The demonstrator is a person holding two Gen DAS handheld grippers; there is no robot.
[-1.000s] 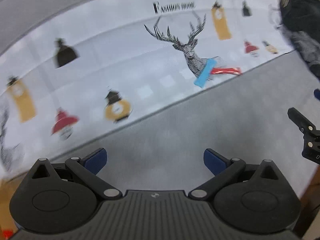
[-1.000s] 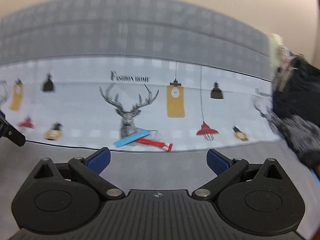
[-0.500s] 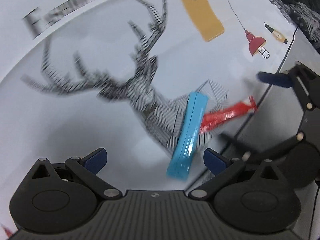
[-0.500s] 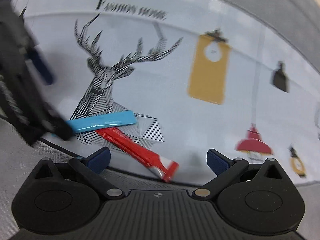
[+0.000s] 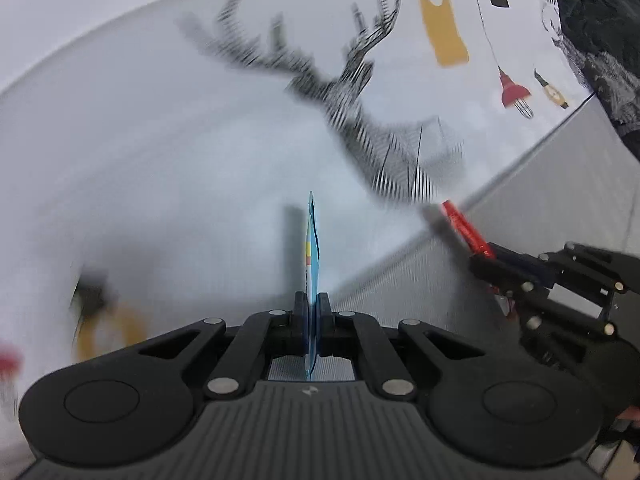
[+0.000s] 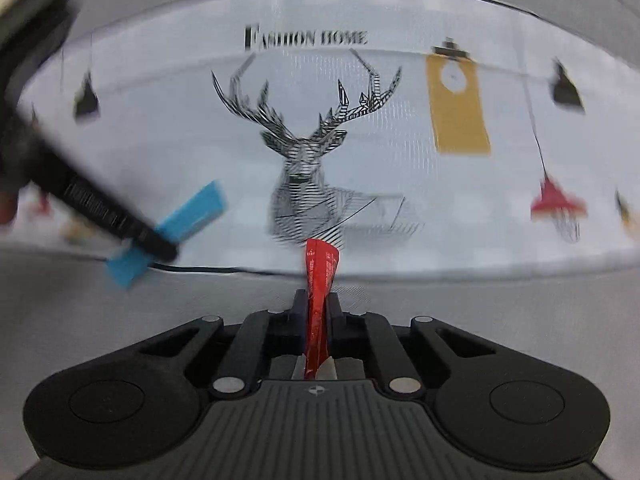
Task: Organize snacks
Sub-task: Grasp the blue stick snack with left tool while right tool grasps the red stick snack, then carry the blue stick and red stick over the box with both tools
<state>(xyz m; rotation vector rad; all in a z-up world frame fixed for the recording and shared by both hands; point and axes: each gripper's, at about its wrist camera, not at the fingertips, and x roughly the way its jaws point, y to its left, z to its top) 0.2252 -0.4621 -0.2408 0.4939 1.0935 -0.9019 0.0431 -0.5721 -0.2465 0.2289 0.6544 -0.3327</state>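
Both jaws just snapped closed! Left gripper [image 5: 311, 308] pinches the blue snack stick [image 5: 312, 248], edge-on at twelve o'clock; right gripper [image 6: 318, 308] clamps the red snack stick [image 6: 320, 280]. Both are off the deer-print cloth [image 6: 400, 152], so sorting can start.

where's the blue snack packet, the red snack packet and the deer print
blue snack packet [image 5: 312, 256]: left wrist view, on its thin edge above the pads
red snack packet [image 6: 320, 280]: right wrist view, on its upper half
deer print [image 6: 308, 152]: right wrist view, on the head
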